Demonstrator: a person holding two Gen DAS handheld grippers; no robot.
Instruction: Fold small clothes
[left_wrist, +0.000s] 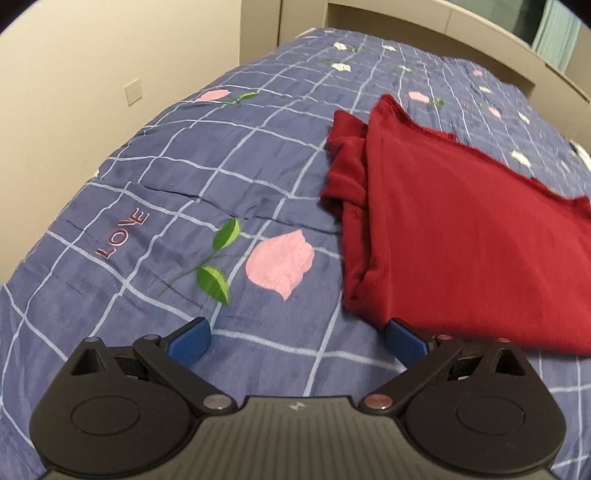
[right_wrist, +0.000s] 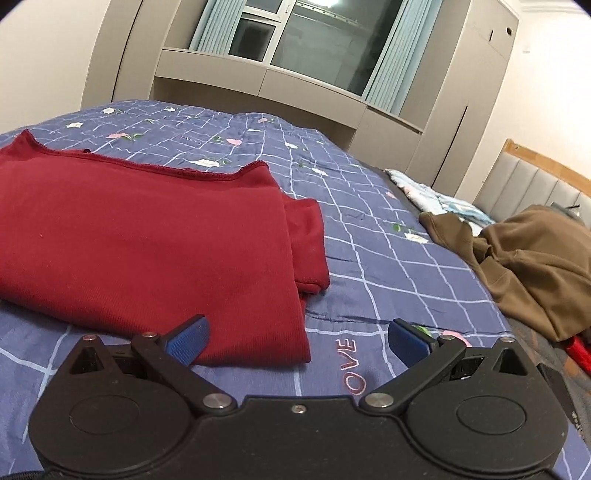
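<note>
My left gripper (left_wrist: 297, 341) hangs low over the bed with its blue-padded fingers (left_wrist: 190, 338) spread wide and nothing between them. My right gripper (right_wrist: 297, 341) is spread just as wide and also holds nothing.

The dark red top (left_wrist: 454, 236) lies folded on the blue checked bedspread (left_wrist: 184, 177). In the left wrist view it sits to the right of my fingers, its near edge touching or just over the right blue pad; I cannot tell whether the pad is under the cloth or only beside it. A bunched layer of the same red fabric sticks out along its left side. In the right wrist view the top (right_wrist: 147, 236) fills the left half of the bed, its near corner reaching between my fingers, close to the left pad (right_wrist: 188, 341), and a folded sleeve-like part shows at its right side.

The bedspread carries pink flowers with green leaves and the stitched word LOVE (left_wrist: 123, 236), which lies left of the garment in the left view.

Toward the right edge of the bed, well apart from the red top, lies a crumpled brown garment (right_wrist: 524, 262), and beyond it a light blue patterned cloth (right_wrist: 436, 199). Behind the bed I see beige cabinets (right_wrist: 306, 88) and a window with pale blue curtains (right_wrist: 391, 55).
</note>
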